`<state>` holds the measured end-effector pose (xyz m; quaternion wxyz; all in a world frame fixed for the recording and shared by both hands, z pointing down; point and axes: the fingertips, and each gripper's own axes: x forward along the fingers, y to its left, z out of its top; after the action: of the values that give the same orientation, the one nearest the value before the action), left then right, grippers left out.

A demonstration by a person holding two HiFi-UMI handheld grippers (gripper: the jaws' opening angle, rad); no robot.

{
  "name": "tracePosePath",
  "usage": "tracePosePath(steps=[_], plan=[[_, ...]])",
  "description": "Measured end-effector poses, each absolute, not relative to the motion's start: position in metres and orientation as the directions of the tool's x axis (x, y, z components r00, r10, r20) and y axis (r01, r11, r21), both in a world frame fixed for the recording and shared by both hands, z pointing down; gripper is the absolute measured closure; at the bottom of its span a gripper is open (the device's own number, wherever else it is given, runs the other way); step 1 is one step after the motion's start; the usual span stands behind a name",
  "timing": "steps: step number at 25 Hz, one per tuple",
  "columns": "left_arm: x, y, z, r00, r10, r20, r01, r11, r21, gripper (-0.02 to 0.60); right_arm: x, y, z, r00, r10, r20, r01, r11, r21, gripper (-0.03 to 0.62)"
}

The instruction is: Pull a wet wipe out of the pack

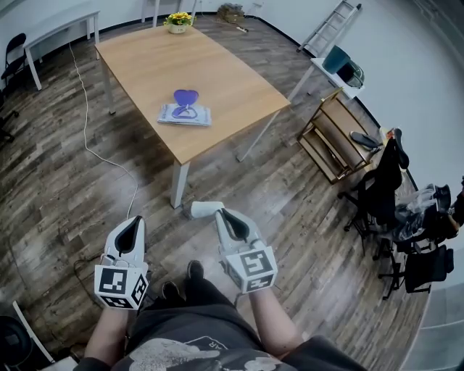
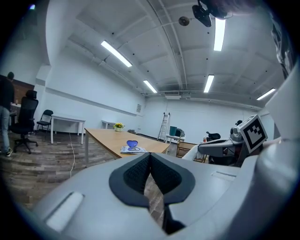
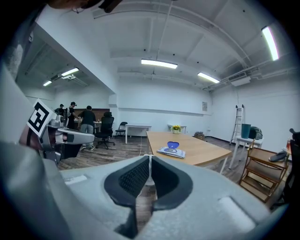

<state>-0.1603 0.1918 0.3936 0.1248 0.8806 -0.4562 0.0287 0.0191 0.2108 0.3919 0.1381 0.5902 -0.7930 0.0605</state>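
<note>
The wet wipe pack point(image 1: 185, 114) lies flat on the wooden table point(image 1: 217, 65), its purple heart-shaped lid point(image 1: 186, 96) raised. It also shows far ahead as the pack point(image 2: 131, 149) and the pack point(image 3: 171, 151). Both grippers hang over the floor, well short of the table's near corner. My left gripper point(image 1: 135, 219) is shut with nothing between its jaws, which meet at the tips of the left gripper point(image 2: 150, 155). My right gripper point(image 1: 217, 211) is shut and empty too, as is plain from the right gripper point(image 3: 150, 158).
A yellow flower pot point(image 1: 177, 22) stands at the table's far end. A wooden shelf rack point(image 1: 335, 138), office chairs point(image 1: 380, 188) and a ladder point(image 1: 330, 25) are to the right. A white cable point(image 1: 90, 141) runs over the floor at left. People point(image 3: 86, 123) stand by desks far off.
</note>
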Motion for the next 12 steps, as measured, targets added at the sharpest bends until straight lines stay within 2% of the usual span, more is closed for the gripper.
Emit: tracePosePath(steps=[12], plan=[[-0.146,0.198,0.381,0.557,-0.815,0.162,-0.829,-0.531,0.175,0.563,0.036,0.213,0.383,-0.292,-0.918,0.270,-0.946,0.319,0.062,0.588]])
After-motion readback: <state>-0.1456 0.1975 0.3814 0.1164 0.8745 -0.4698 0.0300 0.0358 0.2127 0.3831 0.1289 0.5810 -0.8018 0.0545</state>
